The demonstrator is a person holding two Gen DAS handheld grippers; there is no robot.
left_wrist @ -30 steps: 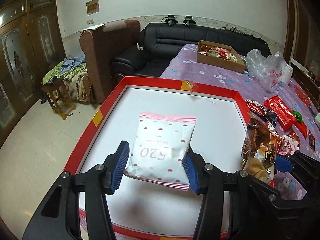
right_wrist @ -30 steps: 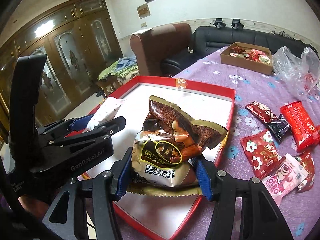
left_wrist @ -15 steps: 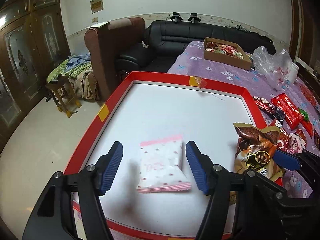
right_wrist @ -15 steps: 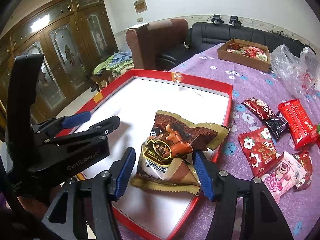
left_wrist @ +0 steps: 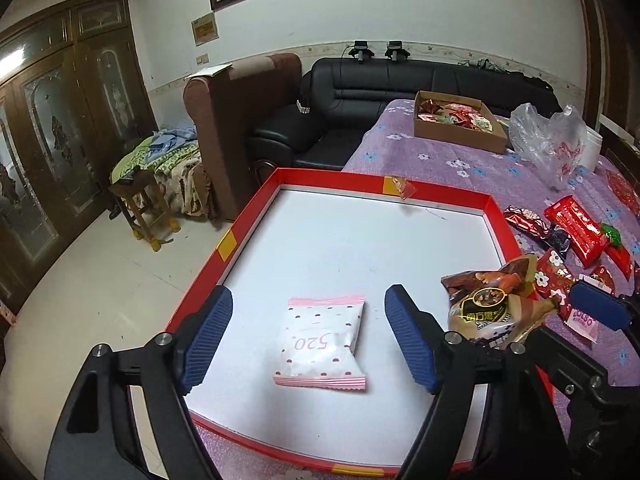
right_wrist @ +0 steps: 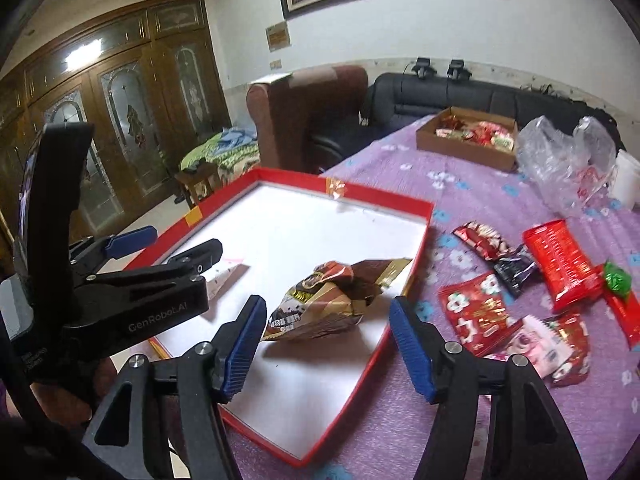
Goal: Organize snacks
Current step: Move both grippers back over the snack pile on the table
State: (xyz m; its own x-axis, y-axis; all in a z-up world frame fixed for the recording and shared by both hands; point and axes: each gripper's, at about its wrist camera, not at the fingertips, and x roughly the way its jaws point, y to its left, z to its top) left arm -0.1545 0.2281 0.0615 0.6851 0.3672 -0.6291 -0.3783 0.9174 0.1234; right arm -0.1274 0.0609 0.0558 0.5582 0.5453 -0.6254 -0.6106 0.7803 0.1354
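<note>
The red-rimmed tray (left_wrist: pixel 494 216) is sitting at the near corner of the purple flowered tablecloth (left_wrist: pixel 472 168), its left rim lying along the table edge above the floor, and most of its white bottom is lying bare toward the far rim. The left gripper (left_wrist: pixel 308 338) is hovering over the tray's near half, its jaws opening, with the pink dotted packet (left_wrist: pixel 322 346) lying flat between them, touching neither blue pad; the packet's long axis is running from near to far, its printed "520" reading upside down. The right gripper (right_wrist: pixel 326 346) is also opening its jaws, and the brown and gold snack bag (right_wrist: pixel 336 300) is resting crumpled in the tray by the right rim, clear of both pads, its length pointing toward the far right. Only the right wrist view is showing the loose snacks (right_wrist: pixel 560 256) on the cloth fully; there the pink packet is mostly hidden behind the left gripper.
</note>
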